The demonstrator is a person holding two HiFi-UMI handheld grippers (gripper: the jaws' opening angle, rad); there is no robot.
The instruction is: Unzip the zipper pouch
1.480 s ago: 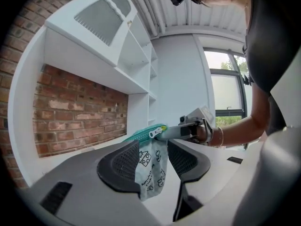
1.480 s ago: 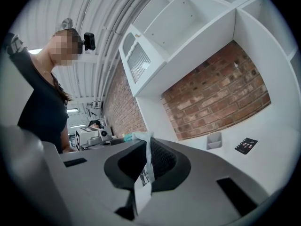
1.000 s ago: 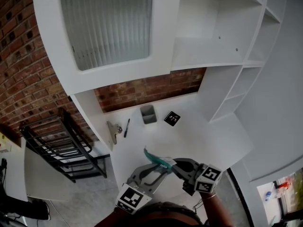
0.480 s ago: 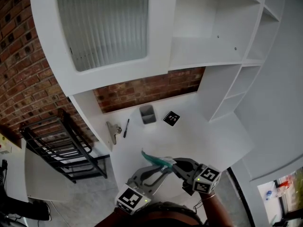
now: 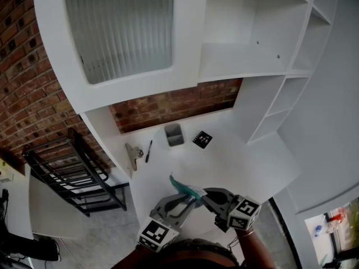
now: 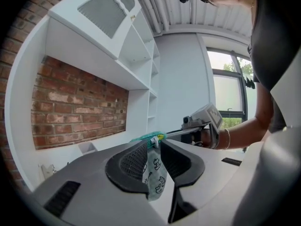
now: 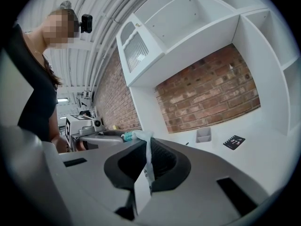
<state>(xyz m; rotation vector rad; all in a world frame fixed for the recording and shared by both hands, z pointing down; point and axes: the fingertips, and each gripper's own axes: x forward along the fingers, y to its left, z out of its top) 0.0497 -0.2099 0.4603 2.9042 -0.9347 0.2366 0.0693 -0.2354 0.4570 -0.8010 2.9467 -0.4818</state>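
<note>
The zipper pouch point(image 5: 185, 190), white with small prints and a teal zipper edge, is held in the air over the white table point(image 5: 247, 167). My left gripper point(image 5: 187, 198) comes from the lower left; its jaws have just been closing and now pinch the pouch point(image 6: 154, 167) between the pads. My right gripper point(image 5: 203, 194) comes from the lower right and is shut on the pouch's other end point(image 7: 148, 164). In each gripper view the other gripper shows beyond the teal edge: the right gripper point(image 6: 165, 134) and the left gripper point(image 7: 117, 136).
At the back of the table stand a grey holder point(image 5: 174, 134), a black card point(image 5: 203, 139), a pen point(image 5: 148, 151) and a metal clip point(image 5: 133, 156). White shelves point(image 5: 247, 60) rise behind. A black rack point(image 5: 73, 175) is on the floor at the left.
Both grippers and the pouch have stayed almost where they were; the pouch's teal end has shifted only slightly.
</note>
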